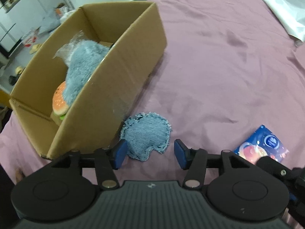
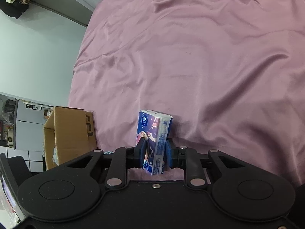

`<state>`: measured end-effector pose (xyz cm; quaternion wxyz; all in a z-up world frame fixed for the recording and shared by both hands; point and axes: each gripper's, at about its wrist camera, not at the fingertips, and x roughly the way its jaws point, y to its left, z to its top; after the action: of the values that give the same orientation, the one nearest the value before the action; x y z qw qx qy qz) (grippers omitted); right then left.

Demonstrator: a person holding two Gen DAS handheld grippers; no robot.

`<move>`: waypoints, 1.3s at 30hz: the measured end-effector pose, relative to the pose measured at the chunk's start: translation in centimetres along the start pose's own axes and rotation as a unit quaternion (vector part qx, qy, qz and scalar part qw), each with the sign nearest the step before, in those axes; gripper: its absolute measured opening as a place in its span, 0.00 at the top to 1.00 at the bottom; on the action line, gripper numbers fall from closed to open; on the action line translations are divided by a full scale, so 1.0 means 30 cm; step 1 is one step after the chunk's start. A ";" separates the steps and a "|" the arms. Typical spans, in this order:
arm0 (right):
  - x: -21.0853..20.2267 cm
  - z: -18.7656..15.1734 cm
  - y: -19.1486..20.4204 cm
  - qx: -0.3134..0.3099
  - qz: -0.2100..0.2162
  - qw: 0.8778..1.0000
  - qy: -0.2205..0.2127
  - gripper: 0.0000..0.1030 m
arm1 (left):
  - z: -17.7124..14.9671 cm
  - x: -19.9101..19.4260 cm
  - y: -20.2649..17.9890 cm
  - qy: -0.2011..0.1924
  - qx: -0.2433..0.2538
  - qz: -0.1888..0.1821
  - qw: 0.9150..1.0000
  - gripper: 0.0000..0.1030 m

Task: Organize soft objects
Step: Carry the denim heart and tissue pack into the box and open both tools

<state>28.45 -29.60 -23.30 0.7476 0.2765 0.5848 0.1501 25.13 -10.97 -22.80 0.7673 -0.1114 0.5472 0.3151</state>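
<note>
- Across the bed (image 1: pixel 219 61) a mauve sheet is spread, creased in shallow folds; it carries everything the task concerns, and a white cover (image 1: pixel 282 5) lies bunched at its far right corner.
- At the bed's left edge stands an open cardboard box (image 1: pixel 114 87), its flaps up and its long side running away from the near edge.
- Inside the box lies a fluffy grey-blue plush (image 1: pixel 82 70), partly in clear plastic wrap, filling the middle.
- Under the plush's near end, against the box's near wall, sits a small burger-shaped plush (image 1: pixel 60 103), orange with a green rim.
- On the sheet, just beside the box's near right corner, lies a frayed denim pad (image 1: pixel 146 139), flat and rounded.
- The left tongs (image 1: pixel 150 155) hang over the near part of the denim pad with the blue pads apart; the pad reaches between them, but neither pad presses on it.
- Near the bed's near edge, to the right of the denim pad and apart from it, is a blue tissue pack (image 2: pixel 154 143), standing on end in the right wrist view.
- The right tongs (image 2: pixel 155 152) are clamped on the tissue pack, one pad on each broad side of its lower half.
</note>
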 end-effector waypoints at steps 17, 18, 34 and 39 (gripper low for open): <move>0.043 0.017 -0.003 0.002 0.009 1.000 0.025 0.71 | 0.004 0.053 0.033 0.008 -0.108 0.031 0.994 0.37; 0.049 0.020 -0.003 0.003 0.012 1.000 0.028 0.66 | 0.004 0.052 0.037 0.009 -0.112 0.028 0.993 0.39; 0.044 0.021 0.006 -0.018 0.022 0.999 0.020 0.77 | -0.033 -0.023 0.061 -0.008 -0.116 -0.017 0.993 0.76; 0.008 0.007 0.005 -0.017 0.026 0.999 0.010 0.79 | -0.043 -0.079 0.101 -0.014 -0.109 -0.033 0.993 0.76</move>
<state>28.75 -29.39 -23.37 0.7421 0.2770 0.5824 0.1826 21.81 -10.14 -20.59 0.7682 -0.2079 0.4944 0.3496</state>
